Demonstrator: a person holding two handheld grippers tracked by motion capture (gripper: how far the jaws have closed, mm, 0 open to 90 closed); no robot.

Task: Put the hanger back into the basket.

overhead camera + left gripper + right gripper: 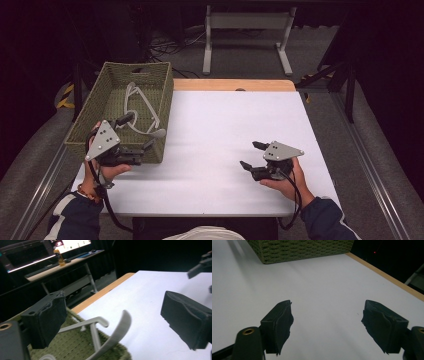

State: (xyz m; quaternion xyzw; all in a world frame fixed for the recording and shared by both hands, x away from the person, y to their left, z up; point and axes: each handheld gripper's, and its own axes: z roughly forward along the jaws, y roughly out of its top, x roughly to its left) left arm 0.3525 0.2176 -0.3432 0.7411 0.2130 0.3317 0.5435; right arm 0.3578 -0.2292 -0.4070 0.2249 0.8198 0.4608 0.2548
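The left gripper (pixel 135 137) hangs over the near right corner of the green woven basket (pixel 90 112), jaws wide and empty; white safety glasses (pixel 141 110) lie inside, one temple arm (pixel 119 333) over the rim. The right gripper (pixel 252 156) hovers open and empty above the white table (pixel 210 130).

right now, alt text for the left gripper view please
Open claw over the near corner of a green woven basket, with white safety glasses lying across the basket's rim between the claw's black pads. Beyond is a white table.
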